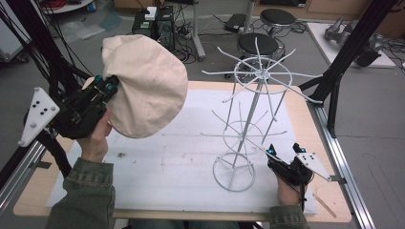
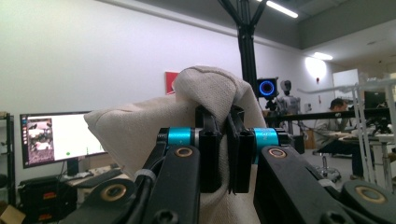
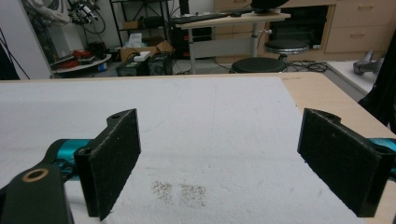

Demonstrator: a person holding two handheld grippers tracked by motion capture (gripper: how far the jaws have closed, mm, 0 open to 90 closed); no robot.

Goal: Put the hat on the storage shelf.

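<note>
Pinching only a fold of the cream hat [image 1: 145,90], left gripper [image 1: 106,85] is risking slippage; right gripper [image 1: 285,149] is idling wide open, empty, near the wire rack [image 1: 255,95].

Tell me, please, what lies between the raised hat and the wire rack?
In the high view, bare white mat separates the hat from the wire rack.

Place: a robotics lab or research workshop, not a home.
Rig: black frame struts [image 1: 351,45] stand around the surface [image 1: 305,102], which carries a white foam sheet [image 3: 210,116].
Computers: a lit monitor [image 2: 63,137] on a desk; PC towers [image 1: 155,21] with tangled cables on the floor.
Furniture: round black stools [image 1: 277,17], a height-adjustable desk [image 3: 229,21], wooden drawers [image 3: 362,23].
Machines: a humanoid robot [image 2: 287,98] beside a glowing blue ring light [image 2: 267,87].
People: someone seated at a far desk [image 2: 334,126].
Lighting: ceiling strip lights [image 2: 282,8].
</note>
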